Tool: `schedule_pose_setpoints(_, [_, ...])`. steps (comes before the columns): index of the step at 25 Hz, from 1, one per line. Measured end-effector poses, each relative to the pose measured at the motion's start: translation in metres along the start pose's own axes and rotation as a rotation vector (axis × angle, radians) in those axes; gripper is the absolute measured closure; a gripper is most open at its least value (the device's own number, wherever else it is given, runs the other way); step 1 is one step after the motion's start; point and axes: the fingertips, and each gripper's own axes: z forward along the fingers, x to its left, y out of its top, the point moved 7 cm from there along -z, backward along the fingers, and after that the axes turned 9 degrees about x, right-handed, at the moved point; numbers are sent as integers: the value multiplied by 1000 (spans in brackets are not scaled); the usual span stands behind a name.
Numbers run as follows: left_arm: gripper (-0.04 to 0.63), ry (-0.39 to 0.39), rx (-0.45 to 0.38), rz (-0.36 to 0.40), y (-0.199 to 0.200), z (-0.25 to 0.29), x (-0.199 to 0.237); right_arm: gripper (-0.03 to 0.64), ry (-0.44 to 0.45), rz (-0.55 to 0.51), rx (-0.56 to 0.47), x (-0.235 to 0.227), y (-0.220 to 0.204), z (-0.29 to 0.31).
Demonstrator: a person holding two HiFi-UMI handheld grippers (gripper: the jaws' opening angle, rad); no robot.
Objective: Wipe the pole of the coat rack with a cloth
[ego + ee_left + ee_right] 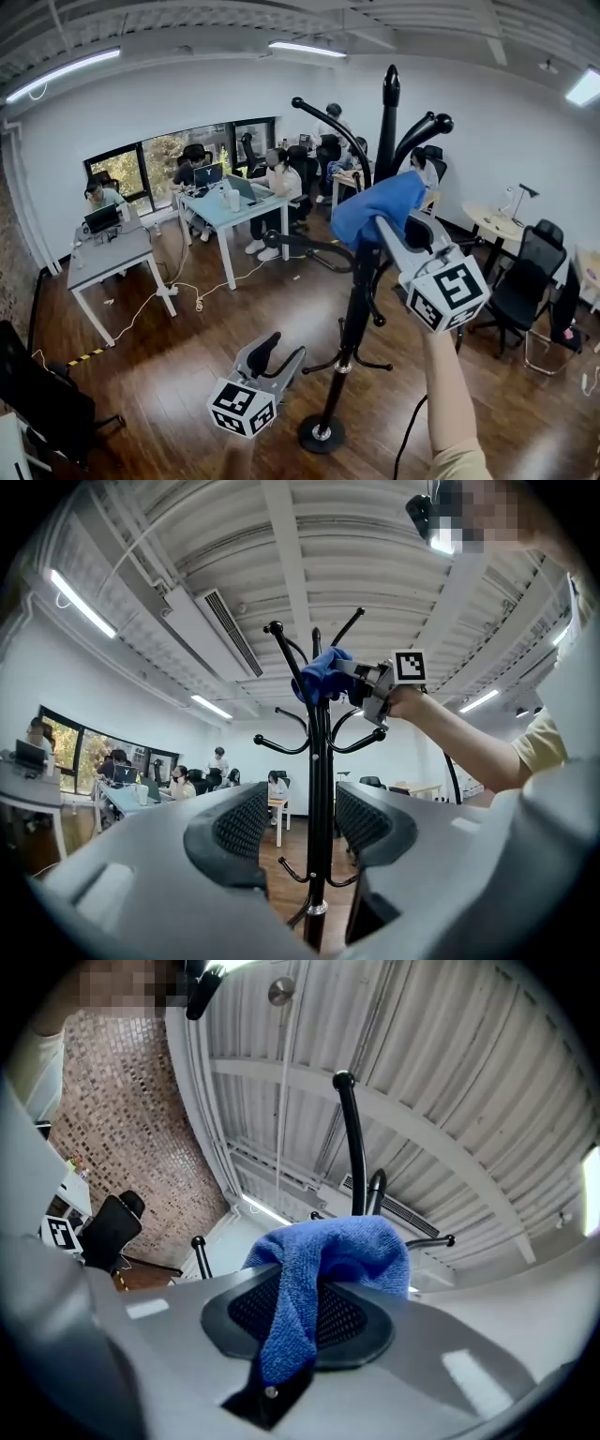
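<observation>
The black coat rack pole (349,328) rises from a round base (321,434) on the wooden floor to curved hooks at the top. My right gripper (380,222) is shut on a blue cloth (379,207), which it holds against the upper pole just below the hooks. In the right gripper view the cloth (323,1258) bunches between the jaws and drapes over the lower pad, with the pole's tip (345,1082) behind it. My left gripper (285,350) is low, left of the pole, open and holding nothing. In its own view the pole (321,789) shows between its fingers (242,825).
Desks (220,211) with seated people stand at the back left. Black office chairs (525,277) and a round table (497,223) stand at the right. A cable (405,441) trails on the floor by the base. Another black chair (33,389) is at the lower left.
</observation>
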Motion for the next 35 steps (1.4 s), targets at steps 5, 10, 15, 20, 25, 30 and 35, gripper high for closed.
schedule_pose_setpoints(5, [391, -13, 1, -13, -2, 5, 1, 538, 61, -16, 92, 9, -27, -6])
schedule_pose_setpoints(10, [391, -42, 6, -16, -5, 8, -4, 538, 91, 138, 174, 7, -53, -20])
schedule_pose_setpoints(15, [391, -65, 12, -14, -5, 12, -4, 538, 141, 247, 274, 10, -75, -26])
schedule_pose_setpoints(20, [391, -95, 20, -15, -7, 18, -11, 539, 214, 304, 386, 15, -96, -28])
schedule_pose_setpoints(25, [391, -115, 26, -17, -10, 16, -16, 540, 245, 301, 506, 18, -105, -33])
schedule_pose_setpoints(30, [391, -127, 23, -27, -15, 12, -20, 541, 315, 332, 585, 20, -113, -40])
schedule_pose_setpoints(35, [391, -151, 23, -32, -15, 11, -25, 541, 400, 341, 667, 25, -105, -39])
